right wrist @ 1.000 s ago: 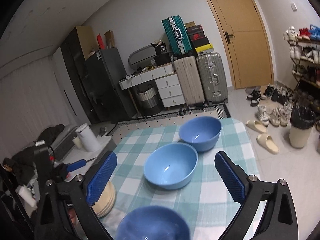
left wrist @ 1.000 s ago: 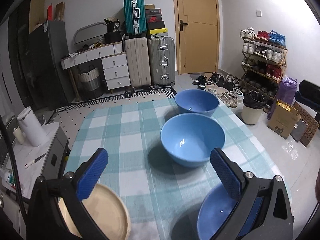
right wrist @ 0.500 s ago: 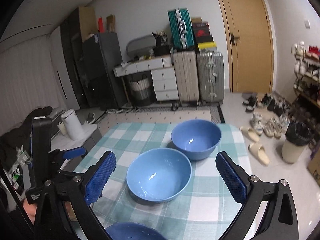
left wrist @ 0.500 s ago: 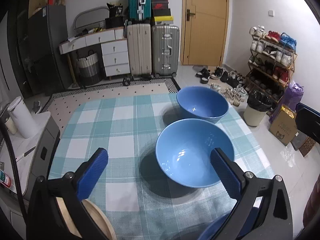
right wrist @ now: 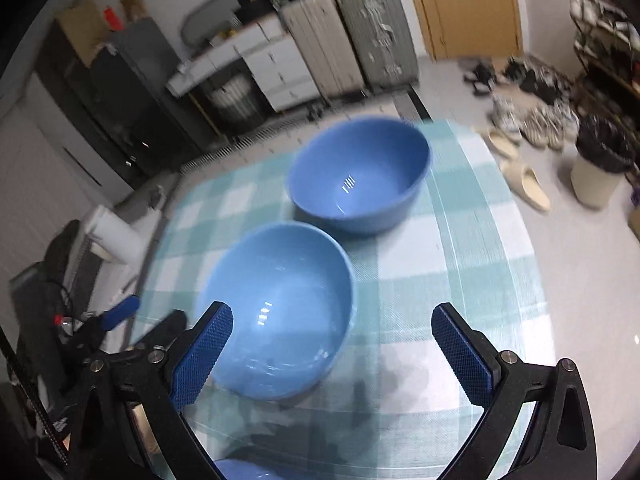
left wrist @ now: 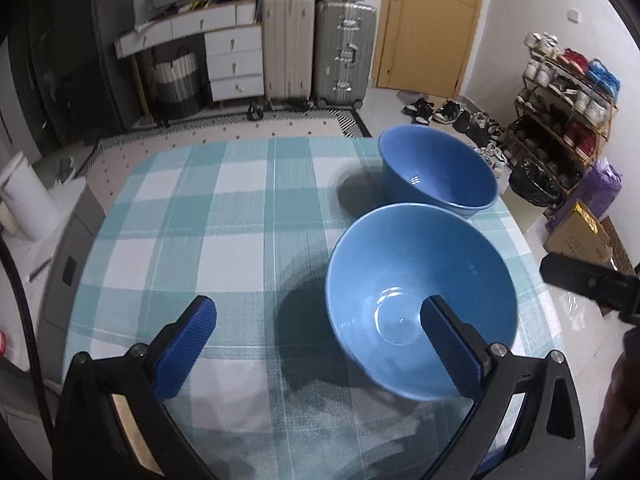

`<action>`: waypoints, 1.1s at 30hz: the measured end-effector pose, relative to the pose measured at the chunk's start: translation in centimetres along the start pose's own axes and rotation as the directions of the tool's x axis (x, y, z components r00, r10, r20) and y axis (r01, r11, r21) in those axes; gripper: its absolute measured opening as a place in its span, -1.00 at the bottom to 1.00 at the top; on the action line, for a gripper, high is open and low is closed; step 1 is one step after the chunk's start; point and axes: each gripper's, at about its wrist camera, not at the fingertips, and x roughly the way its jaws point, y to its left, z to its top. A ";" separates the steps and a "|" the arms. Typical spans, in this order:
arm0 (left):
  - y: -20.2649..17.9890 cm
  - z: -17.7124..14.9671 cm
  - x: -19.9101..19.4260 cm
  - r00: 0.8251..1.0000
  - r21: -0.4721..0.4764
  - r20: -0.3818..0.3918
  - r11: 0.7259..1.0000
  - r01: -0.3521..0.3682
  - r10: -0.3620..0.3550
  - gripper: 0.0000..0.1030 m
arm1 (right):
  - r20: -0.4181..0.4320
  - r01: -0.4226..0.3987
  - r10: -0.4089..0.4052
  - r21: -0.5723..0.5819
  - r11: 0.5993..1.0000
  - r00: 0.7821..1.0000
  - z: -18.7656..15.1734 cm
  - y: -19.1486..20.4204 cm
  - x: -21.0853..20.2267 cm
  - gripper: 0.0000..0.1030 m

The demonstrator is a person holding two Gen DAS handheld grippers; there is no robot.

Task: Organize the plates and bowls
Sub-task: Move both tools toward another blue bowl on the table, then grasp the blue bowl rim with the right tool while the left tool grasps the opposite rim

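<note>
Both tools have moved closer over the desk (left wrist: 240, 208), left tool (left wrist: 316, 344) and right tool (right wrist: 332, 350) wide open and empty; straddle the near bowl's (left wrist: 420, 312) rim squarely before closing.

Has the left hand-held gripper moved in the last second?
Yes. The left hand-held gripper has advanced toward the near blue bowl, which now looms larger, and the table's near edge has dropped from view.
</note>
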 end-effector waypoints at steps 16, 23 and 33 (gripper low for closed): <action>0.5 0.0 5.0 0.988 -0.075 -0.115 0.993 0.095 -0.104 0.83 | -0.177 0.038 -0.039 -0.006 0.999 0.983 -0.1 -1.8 7.9 0.42; 0.8 -0.3 5.7 0.984 -0.081 -0.129 0.991 0.111 -0.121 0.54 | -0.189 0.035 -0.033 0.006 0.999 0.981 -0.2 -2.1 8.6 0.05; 0.6 -0.7 6.2 0.968 -0.075 -0.150 0.979 0.192 -0.201 -0.36 | -0.192 0.015 -0.013 0.007 1.000 0.981 -0.6 -1.9 8.6 -0.44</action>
